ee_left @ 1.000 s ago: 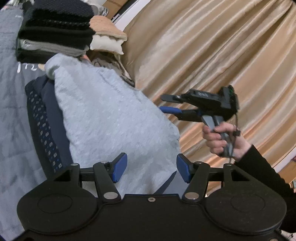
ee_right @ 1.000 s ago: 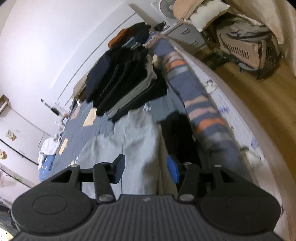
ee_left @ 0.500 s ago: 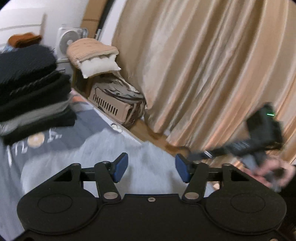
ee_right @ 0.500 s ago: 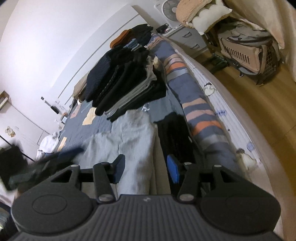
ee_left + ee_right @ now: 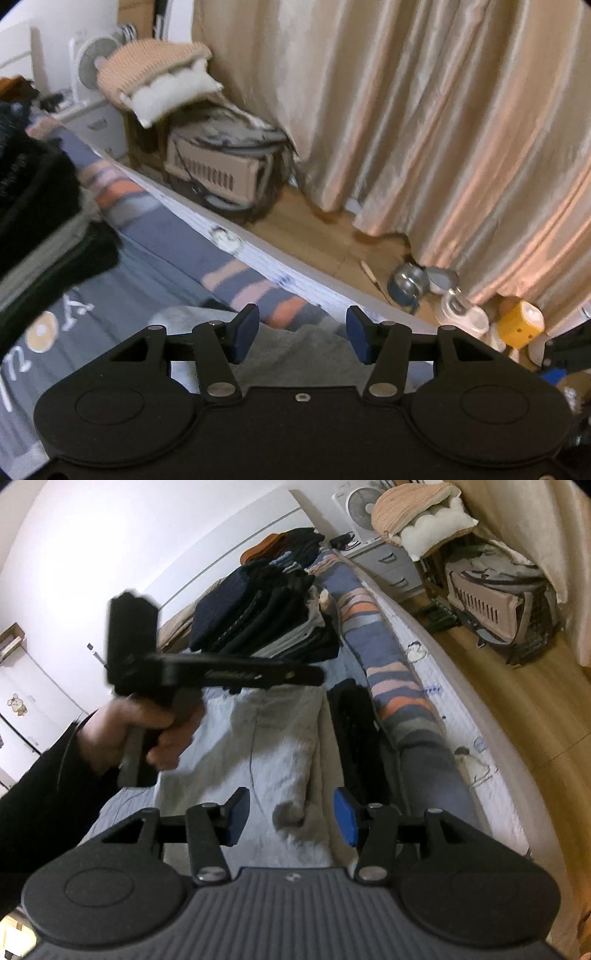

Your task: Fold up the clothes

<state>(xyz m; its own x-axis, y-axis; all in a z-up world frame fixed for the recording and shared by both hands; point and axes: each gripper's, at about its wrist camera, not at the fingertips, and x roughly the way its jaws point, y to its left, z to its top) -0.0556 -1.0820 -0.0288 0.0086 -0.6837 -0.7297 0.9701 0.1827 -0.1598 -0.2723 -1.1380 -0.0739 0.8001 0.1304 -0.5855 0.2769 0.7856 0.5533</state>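
Note:
A light grey garment [image 5: 280,738] lies flat along the bed, with a dark garment [image 5: 354,731] right beside it. My right gripper [image 5: 291,819] hovers open over the grey garment's near end, nothing between its blue pads. A hand [image 5: 155,727] holds my left gripper [image 5: 317,675] side-on above the garment's far end. In the left wrist view the left gripper [image 5: 303,332] is open and empty, the grey garment [image 5: 295,358] just below it. A tall stack of folded dark clothes [image 5: 258,620] stands further up the bed.
A striped blue and orange blanket [image 5: 384,672] runs along the bed's right edge. On the wooden floor beyond it are a beige pet carrier [image 5: 221,173], cups and jars [image 5: 424,284] and a long tan curtain [image 5: 424,129]. A fan [image 5: 364,506] and drawers stand at the back.
The left gripper has swung in from the left and now hangs over the grey garment; its own view turned from the garment to the floor and curtain. The right gripper shifted slightly.

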